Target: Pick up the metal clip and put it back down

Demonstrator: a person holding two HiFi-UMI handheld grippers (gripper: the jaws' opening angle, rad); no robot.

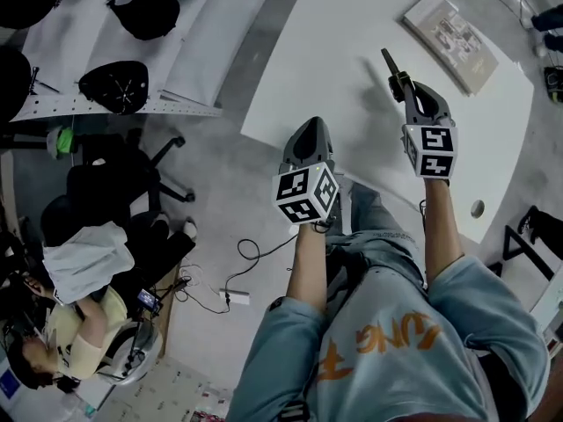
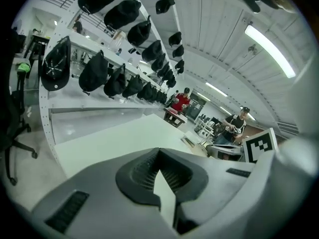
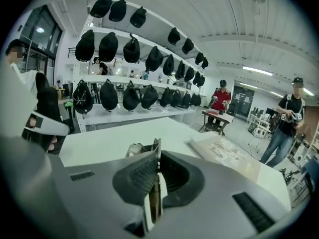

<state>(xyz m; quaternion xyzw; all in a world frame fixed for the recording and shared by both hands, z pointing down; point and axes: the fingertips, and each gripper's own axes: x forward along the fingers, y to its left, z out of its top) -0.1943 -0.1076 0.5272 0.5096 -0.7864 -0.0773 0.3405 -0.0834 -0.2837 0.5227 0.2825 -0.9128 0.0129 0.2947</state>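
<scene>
My right gripper (image 1: 403, 84) is shut on the metal clip (image 1: 391, 63), a dark thin piece that sticks out past the fingertips over the white table (image 1: 334, 51). In the right gripper view the clip (image 3: 137, 149) is pinched edge-on between the ribbed pads (image 3: 142, 173), with its wire handles poking out ahead of the right gripper (image 3: 158, 156). My left gripper (image 1: 310, 128) hangs over the table's near edge, shut with nothing in it. In its own view the left gripper (image 2: 159, 153) shows its tips meeting, with bare table beyond.
A large flat book (image 1: 453, 32) lies at the table's far right; the right gripper view shows the book (image 3: 222, 151) just beyond the jaws. Shelves with black caps (image 1: 114, 86) stand to the left, with an office chair (image 1: 114, 183) and a seated person (image 1: 79, 323) below them. Cables (image 1: 237, 280) lie on the floor.
</scene>
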